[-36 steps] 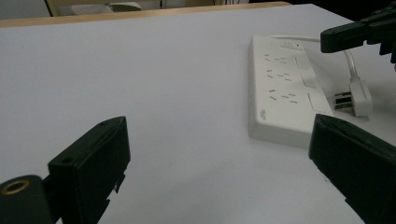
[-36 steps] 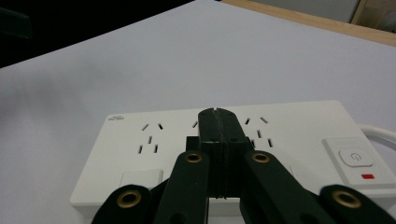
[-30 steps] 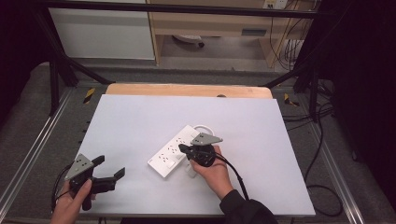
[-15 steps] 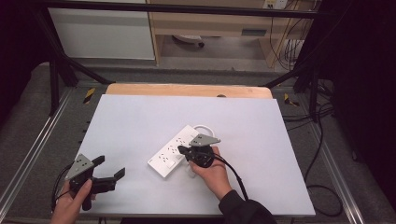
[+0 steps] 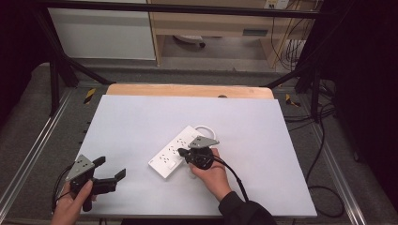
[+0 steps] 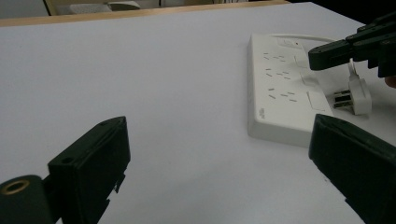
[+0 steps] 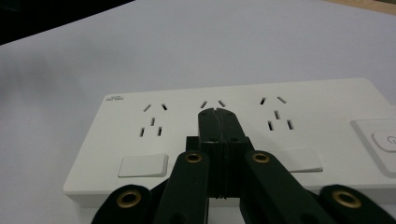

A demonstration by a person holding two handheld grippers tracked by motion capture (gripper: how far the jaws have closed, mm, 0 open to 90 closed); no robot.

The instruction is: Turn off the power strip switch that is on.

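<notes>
Your two grippers are working over a white counter (image 5: 141,122) with a power strip on it.

The white power strip (image 5: 180,151) is lying diagonally near the counter's middle, a white plug (image 6: 358,95) resting loose on the counter just beside it. Your right gripper (image 7: 218,116) is hovering over the strip's middle sockets, its fingers clenched together on nothing. Your left gripper (image 5: 109,170) is sitting near the counter's front left corner, well apart from the strip, fingers released wide.
</notes>
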